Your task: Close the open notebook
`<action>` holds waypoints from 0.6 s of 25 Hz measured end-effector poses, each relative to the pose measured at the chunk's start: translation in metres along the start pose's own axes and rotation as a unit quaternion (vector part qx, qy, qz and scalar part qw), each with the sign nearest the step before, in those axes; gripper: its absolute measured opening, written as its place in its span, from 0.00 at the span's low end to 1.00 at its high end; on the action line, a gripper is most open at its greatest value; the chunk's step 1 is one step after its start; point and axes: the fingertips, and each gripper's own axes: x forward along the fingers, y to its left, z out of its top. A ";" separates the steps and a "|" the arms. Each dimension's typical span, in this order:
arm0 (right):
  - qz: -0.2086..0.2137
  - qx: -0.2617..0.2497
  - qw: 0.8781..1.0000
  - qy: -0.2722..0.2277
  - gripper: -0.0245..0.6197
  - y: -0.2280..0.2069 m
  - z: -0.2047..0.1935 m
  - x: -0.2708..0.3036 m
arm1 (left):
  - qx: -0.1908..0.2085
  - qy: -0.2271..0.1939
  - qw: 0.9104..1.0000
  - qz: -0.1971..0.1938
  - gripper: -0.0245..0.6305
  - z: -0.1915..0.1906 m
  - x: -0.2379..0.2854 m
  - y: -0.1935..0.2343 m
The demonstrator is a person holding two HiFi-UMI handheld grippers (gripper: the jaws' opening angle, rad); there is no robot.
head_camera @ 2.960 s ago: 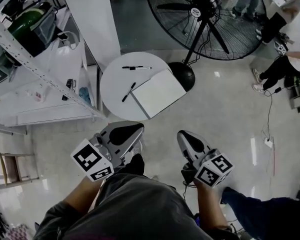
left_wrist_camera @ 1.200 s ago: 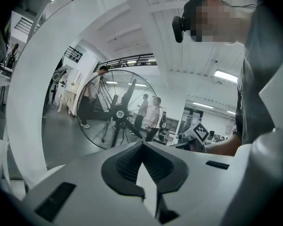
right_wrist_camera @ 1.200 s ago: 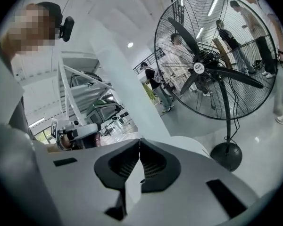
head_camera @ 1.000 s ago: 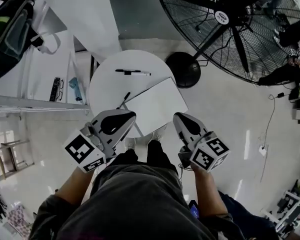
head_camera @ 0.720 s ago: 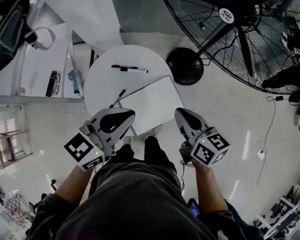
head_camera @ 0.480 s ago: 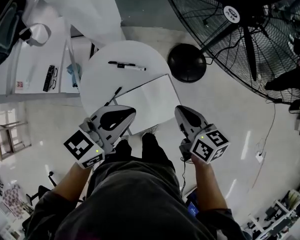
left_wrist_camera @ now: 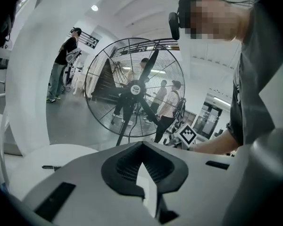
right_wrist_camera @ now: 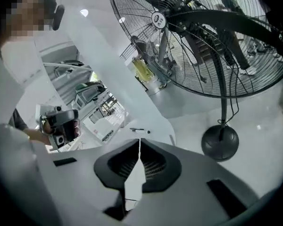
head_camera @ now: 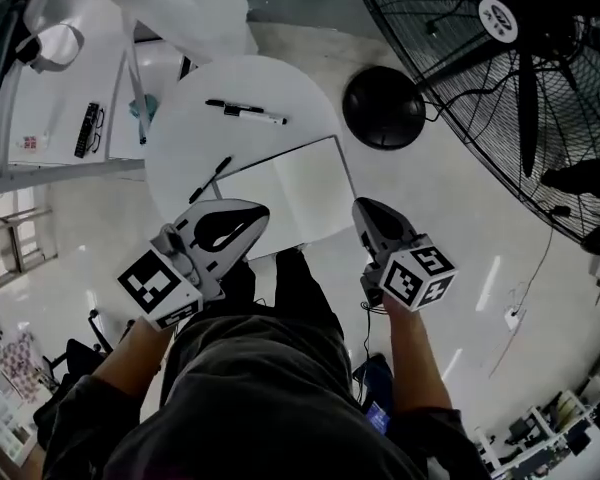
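The open notebook [head_camera: 280, 196] lies white and blank on the small round white table [head_camera: 195, 138], toward its near right edge. A black pen [head_camera: 210, 179] lies at the notebook's left corner, and a black-and-white marker [head_camera: 246, 113] farther back. My left gripper [head_camera: 262, 211] hovers shut over the notebook's near left corner. The right gripper [head_camera: 360, 206] is shut beside the notebook's near right corner. In the left gripper view the jaws [left_wrist_camera: 141, 144] meet with nothing between them. The right gripper view shows the same [right_wrist_camera: 140, 140], with the marker [right_wrist_camera: 139, 131] beyond.
A large black floor fan [head_camera: 520, 78] stands behind the table on the right, its round base [head_camera: 383, 108] close to the table edge. White shelving [head_camera: 50, 118] with a pair of glasses [head_camera: 88, 129] is at the left. People stand in the background [left_wrist_camera: 61, 65].
Both grippers have come down and forward toward the table; their tips now lie at the notebook's near corners. Both jaws stayed shut. The notebook and pens have not moved.
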 end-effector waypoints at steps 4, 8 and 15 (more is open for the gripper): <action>-0.006 0.012 1.000 0.015 0.07 -0.026 -0.015 0.012 | -0.006 0.011 1.000 0.006 0.05 -0.012 0.011 0.007; -0.008 0.018 0.999 0.029 0.08 -0.047 -0.029 0.022 | -0.018 0.022 1.000 0.012 0.05 -0.025 0.021 0.011; -0.004 0.034 0.998 0.055 0.17 -0.074 -0.054 0.035 | -0.031 0.031 0.999 0.020 0.05 -0.042 0.032 0.013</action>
